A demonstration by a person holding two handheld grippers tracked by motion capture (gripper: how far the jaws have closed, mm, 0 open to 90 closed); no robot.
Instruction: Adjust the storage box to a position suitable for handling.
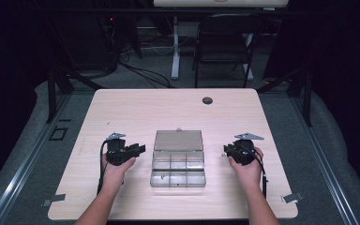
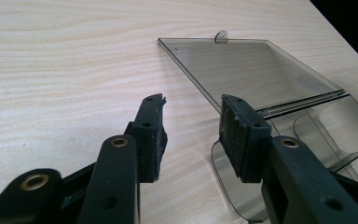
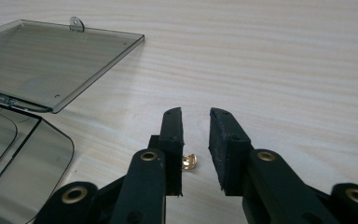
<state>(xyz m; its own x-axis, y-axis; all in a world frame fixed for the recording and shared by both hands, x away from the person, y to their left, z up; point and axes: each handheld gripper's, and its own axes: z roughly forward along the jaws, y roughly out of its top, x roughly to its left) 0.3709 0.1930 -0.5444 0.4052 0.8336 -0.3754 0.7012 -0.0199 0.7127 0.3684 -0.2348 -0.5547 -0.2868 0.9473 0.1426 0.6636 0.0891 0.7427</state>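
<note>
A clear plastic compartment box (image 1: 178,172) lies in the middle of the table with its lid (image 1: 178,140) folded flat behind it. My left gripper (image 1: 140,149) rests just left of the box, open with nothing between its jaws (image 2: 191,126); the lid (image 2: 251,74) and the box's rounded corner (image 2: 233,177) lie just ahead of it. My right gripper (image 1: 226,150) sits right of the box, its jaws (image 3: 196,135) a narrow gap apart. A small gold piece (image 3: 189,162) lies on the wood between them, close to the left pad. The lid (image 3: 51,60) lies farther left.
The pale wooden table (image 1: 168,108) has a black round grommet (image 1: 207,100) near its far edge. Metal clips sit at the near left corner (image 1: 54,200) and near right corner (image 1: 293,197). A folding chair (image 1: 225,42) stands beyond the table.
</note>
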